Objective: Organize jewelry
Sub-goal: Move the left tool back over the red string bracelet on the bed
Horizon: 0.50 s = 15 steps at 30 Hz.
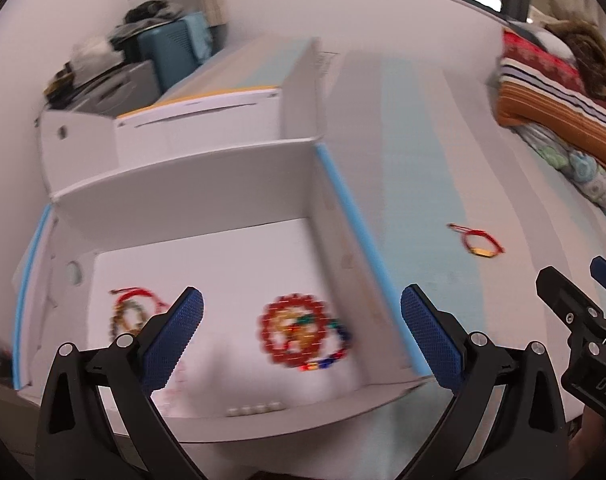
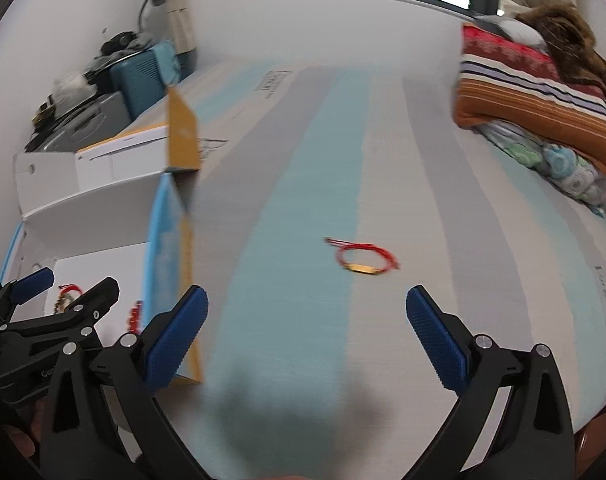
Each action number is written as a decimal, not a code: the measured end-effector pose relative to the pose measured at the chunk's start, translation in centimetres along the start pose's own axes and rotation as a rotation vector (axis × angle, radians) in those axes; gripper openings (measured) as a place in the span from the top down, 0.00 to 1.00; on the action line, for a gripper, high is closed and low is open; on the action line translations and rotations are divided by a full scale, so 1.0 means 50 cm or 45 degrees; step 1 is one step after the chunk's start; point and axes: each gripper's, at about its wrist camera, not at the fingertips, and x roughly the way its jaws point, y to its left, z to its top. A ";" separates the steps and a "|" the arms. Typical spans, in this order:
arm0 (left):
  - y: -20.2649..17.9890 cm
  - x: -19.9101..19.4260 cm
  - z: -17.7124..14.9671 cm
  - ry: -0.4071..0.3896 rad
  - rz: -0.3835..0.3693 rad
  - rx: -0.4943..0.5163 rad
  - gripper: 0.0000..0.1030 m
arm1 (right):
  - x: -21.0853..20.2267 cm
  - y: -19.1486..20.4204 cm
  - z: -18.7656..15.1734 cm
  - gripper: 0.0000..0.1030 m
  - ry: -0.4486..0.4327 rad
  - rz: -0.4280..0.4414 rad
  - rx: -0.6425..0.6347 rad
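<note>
Bracelet (image 2: 363,261) beyond empty right tool (image 2: 307,330)

Beaded bracelets (image 1: 303,334) in box motion-blurred, perhaps several tangled, right claw (image 1: 579,300) cut off by frame edge

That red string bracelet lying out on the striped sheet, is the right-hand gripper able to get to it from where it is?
Probably yes. The right gripper is open and empty, facing the red string bracelet, which lies alone on the striped sheet just ahead of its fingertips. Nothing lies between them; the white box sits off to the left.
</note>
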 end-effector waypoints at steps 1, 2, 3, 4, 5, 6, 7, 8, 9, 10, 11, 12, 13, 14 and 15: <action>-0.016 0.002 0.000 0.003 -0.004 0.011 0.05 | 0.000 -0.019 -0.001 0.07 -0.003 -0.009 0.012; -0.034 0.005 0.000 0.003 -0.011 0.021 0.05 | 0.000 -0.035 -0.002 0.07 -0.006 -0.018 0.024; -0.050 0.009 0.002 0.004 -0.017 0.030 0.05 | -0.001 -0.051 -0.005 0.07 -0.007 -0.024 0.035; -0.071 0.014 0.003 0.007 -0.027 0.041 0.05 | 0.000 -0.074 -0.006 0.07 -0.008 -0.034 0.051; -0.088 0.017 0.005 0.009 -0.036 0.052 0.05 | 0.002 -0.092 -0.006 0.07 -0.008 -0.043 0.066; -0.111 0.022 0.007 0.007 -0.055 0.064 0.05 | 0.004 -0.109 -0.006 0.07 -0.008 -0.050 0.081; -0.124 0.024 0.008 0.006 -0.066 0.070 0.05 | 0.008 -0.137 -0.007 0.07 -0.006 -0.062 0.103; -0.141 0.028 0.009 0.006 -0.079 0.076 0.05 | 0.011 -0.151 -0.008 0.07 -0.006 -0.070 0.114; -0.162 0.033 0.012 0.006 -0.094 0.083 0.05 | 0.016 -0.178 -0.009 0.07 -0.005 -0.084 0.133; -0.180 0.038 0.014 0.005 -0.107 0.088 0.05 | 0.021 -0.192 -0.010 0.07 0.000 -0.096 0.145; -0.193 0.042 0.015 0.003 -0.118 0.092 0.06 | 0.027 -0.213 -0.011 0.07 0.006 -0.105 0.158; -0.208 0.048 0.018 0.004 -0.128 0.101 0.06 | 0.036 -0.239 -0.011 0.07 0.014 -0.108 0.177; -0.230 0.056 0.021 0.011 -0.134 0.119 0.06 | 0.044 -0.258 -0.012 0.07 0.021 -0.111 0.196; -0.248 0.063 0.025 0.011 -0.142 0.131 0.06 | 0.048 -0.271 -0.014 0.07 0.024 -0.113 0.208; -0.266 0.071 0.029 0.012 -0.147 0.144 0.06 | 0.056 -0.294 -0.014 0.07 0.024 -0.113 0.230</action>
